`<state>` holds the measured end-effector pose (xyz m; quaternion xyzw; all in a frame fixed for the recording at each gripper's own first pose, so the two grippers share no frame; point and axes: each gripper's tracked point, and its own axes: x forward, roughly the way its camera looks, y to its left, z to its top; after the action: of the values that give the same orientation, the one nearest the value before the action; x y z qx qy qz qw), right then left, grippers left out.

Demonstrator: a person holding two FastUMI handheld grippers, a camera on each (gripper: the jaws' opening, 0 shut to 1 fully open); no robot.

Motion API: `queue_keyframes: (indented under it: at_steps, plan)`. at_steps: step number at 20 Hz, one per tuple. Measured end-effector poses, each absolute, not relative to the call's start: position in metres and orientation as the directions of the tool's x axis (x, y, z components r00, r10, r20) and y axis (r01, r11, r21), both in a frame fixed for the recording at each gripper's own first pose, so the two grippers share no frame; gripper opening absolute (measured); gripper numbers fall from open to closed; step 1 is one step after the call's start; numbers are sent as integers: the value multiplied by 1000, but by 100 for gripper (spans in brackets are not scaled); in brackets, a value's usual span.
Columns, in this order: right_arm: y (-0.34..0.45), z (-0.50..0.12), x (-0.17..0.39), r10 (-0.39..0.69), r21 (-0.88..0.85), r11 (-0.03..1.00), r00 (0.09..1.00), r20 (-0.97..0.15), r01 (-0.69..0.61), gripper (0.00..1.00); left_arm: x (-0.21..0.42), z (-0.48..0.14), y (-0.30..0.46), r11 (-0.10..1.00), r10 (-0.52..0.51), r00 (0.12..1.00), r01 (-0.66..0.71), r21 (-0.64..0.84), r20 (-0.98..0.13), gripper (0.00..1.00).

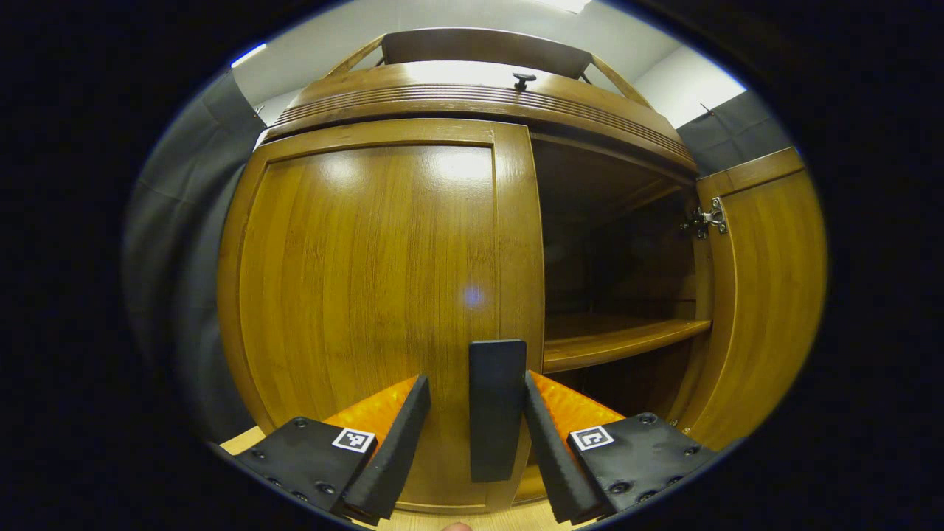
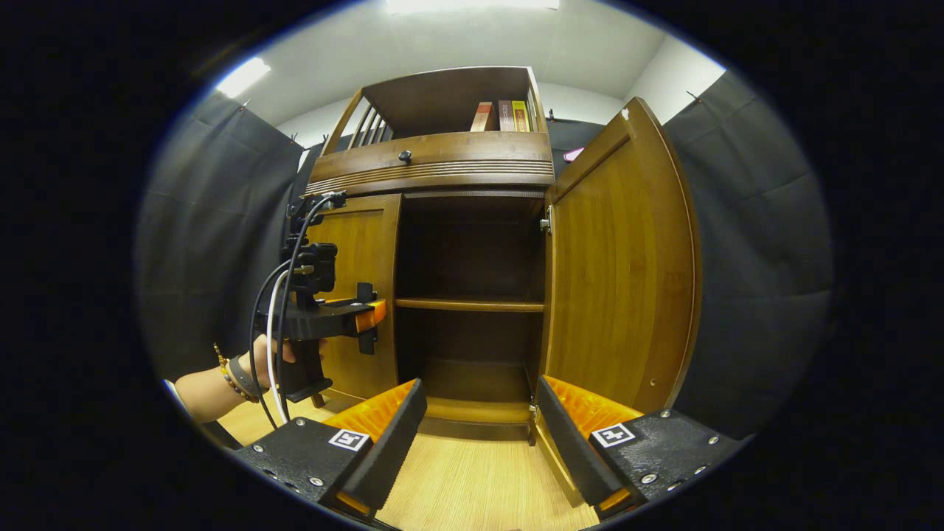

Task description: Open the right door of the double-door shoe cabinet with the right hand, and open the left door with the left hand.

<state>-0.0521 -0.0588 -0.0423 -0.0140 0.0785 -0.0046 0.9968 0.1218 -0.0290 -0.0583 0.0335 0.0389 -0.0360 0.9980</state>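
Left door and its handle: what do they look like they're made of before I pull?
The left door looks like wood or wood veneer with a glossy varnish: a fine, straight vertical grain shows, and ceiling lights reflect on it. The handle is a dark matte bar, probably plastic or painted metal; it cannot be told which. The left gripper straddles it, open.
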Motion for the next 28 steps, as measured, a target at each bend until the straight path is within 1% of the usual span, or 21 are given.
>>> queue_keyframes:
  at_steps: [3, 5, 7, 11, 14, 15, 19, 25, 26, 28]
  plan:
    - [-60, -42, -56, -13, -28, 1000, 988, -152, 8, 94, 123, -59, -27, 995, -58, 995, 64, 77, -87, 82]
    - [-62, -40, -57, -18, -32, 999, 988, -151, 13, 94, 122, -61, -39, 992, -107, 989, 113, 57, -100, 61]
    - [-63, -39, -60, -23, -28, 999, 988, -150, 19, 94, 121, -62, -40, 992, -98, 989, 105, 64, -111, 41]
    - [-68, -44, -63, -32, -32, 999, 987, -160, 28, 94, 112, -62, -38, 995, -75, 988, 84, 60, -136, 38]
    - [-70, -44, -64, -32, -39, 999, 986, -162, 26, 94, 78, -55, -34, 991, -113, 982, 124, 59, -153, 38]
    - [-70, -45, -65, -33, -43, 999, 986, -162, 27, 94, 65, -51, -31, 989, -129, 980, 139, 53, -152, 41]
    - [-73, -53, -65, -45, -59, 998, 984, -171, 36, 94, 19, -38, -14, 983, -171, 977, 178, 43, -130, 40]
    - [-62, -54, -65, -28, -53, 998, 984, -175, 19, 94, -27, -27, 15, 980, -177, 978, 185, 75, -109, 40]
    - [-59, -53, -65, -23, -52, 999, 985, -170, 14, 94, -31, -29, 19, 979, -178, 978, 187, 77, -110, 37]
    - [-53, -51, -65, -12, -49, 999, 986, -164, 4, 94, -40, -27, 29, 981, -171, 979, 179, 69, -111, 40]
